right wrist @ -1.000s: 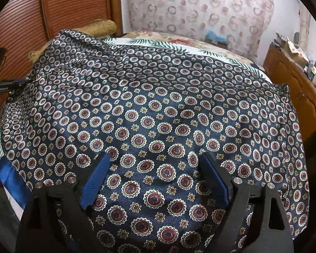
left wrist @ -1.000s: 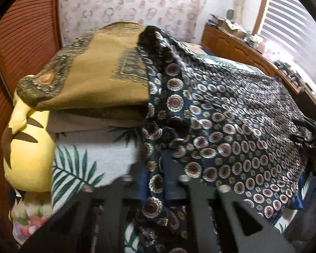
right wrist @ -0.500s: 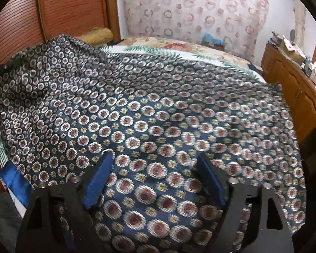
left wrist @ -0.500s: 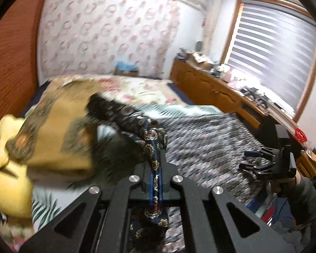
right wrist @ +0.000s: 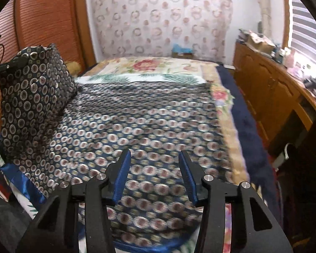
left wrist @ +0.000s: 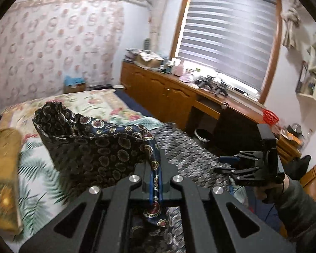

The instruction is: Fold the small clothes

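Note:
A navy cloth with red and white medallions (right wrist: 137,122) lies spread over the bed. My left gripper (left wrist: 154,168) is shut on one edge of this cloth (left wrist: 99,145) and holds it lifted; the raised part hangs as a fold at the left of the right wrist view (right wrist: 31,97). My right gripper (right wrist: 154,168) is open and empty, hovering above the flat part of the cloth near the bed's front. It also shows in the left wrist view (left wrist: 238,166), off to the right.
The bed (right wrist: 158,67) has a floral and palm-leaf cover. A mustard patterned cloth (left wrist: 2,164) lies at the left. A wooden dresser (left wrist: 179,97) with clutter runs along the right under a blinded window (left wrist: 229,40). A wooden slatted door (right wrist: 42,21) stands left.
My left gripper has lifted the cloth's edge up and swung toward the room. My right gripper has risen and drawn back from the cloth, staying open.

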`<action>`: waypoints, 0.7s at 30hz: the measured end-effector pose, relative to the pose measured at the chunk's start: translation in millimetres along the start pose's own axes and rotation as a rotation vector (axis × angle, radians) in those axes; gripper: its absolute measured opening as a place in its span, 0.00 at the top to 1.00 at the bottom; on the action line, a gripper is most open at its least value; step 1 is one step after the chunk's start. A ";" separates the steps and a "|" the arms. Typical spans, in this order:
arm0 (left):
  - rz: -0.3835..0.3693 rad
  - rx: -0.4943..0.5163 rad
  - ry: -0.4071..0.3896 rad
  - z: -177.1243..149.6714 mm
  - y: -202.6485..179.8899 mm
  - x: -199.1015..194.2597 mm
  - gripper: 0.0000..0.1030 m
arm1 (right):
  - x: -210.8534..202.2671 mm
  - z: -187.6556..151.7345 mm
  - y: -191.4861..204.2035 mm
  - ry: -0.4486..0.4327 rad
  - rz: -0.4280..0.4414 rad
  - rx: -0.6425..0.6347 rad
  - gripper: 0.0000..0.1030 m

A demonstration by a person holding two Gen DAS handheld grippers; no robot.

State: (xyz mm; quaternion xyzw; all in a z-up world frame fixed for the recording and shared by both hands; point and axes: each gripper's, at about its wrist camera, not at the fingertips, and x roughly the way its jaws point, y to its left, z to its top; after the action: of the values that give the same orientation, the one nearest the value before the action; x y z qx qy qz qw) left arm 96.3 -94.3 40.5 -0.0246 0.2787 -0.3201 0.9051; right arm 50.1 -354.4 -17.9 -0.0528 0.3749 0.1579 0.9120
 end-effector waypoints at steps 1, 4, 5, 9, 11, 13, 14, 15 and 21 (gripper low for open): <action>-0.010 0.014 0.007 5.3 -8.0 6.7 1.00 | -2.3 -1.1 -3.6 -0.002 -0.003 0.007 0.54; -0.011 0.047 0.012 15.3 -24.3 18.5 1.00 | -10.0 -4.0 -16.0 -0.012 0.024 0.044 0.54; 0.005 0.057 0.017 18.4 -27.4 25.0 0.97 | -12.3 -4.7 -18.9 -0.018 0.033 0.057 0.54; 0.038 0.096 0.051 17.5 -36.3 39.9 0.84 | -20.0 -4.1 -22.1 -0.030 0.026 0.053 0.54; 0.063 0.120 0.055 13.3 -38.9 40.9 0.80 | -23.7 -1.7 -17.8 -0.036 -0.003 0.030 0.54; 0.093 0.128 0.064 9.0 -37.6 40.1 0.77 | -27.4 0.5 -13.5 -0.046 -0.018 0.013 0.54; 0.108 0.123 0.068 7.6 -36.8 41.3 0.76 | -29.5 1.1 -12.5 -0.048 -0.018 0.009 0.54; 0.117 0.119 0.071 6.1 -34.3 41.8 0.76 | -30.6 1.8 -11.7 -0.049 -0.017 0.007 0.54; 0.151 0.107 0.084 -6.9 -23.0 35.0 0.74 | -34.1 11.5 5.5 -0.071 -0.022 -0.027 0.54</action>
State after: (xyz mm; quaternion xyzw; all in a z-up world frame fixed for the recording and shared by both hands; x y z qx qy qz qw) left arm 102.0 -132.5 22.7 0.0582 0.3002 -0.2659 0.9142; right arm 33.1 -355.3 14.3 -0.0637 0.3396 0.1549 0.9255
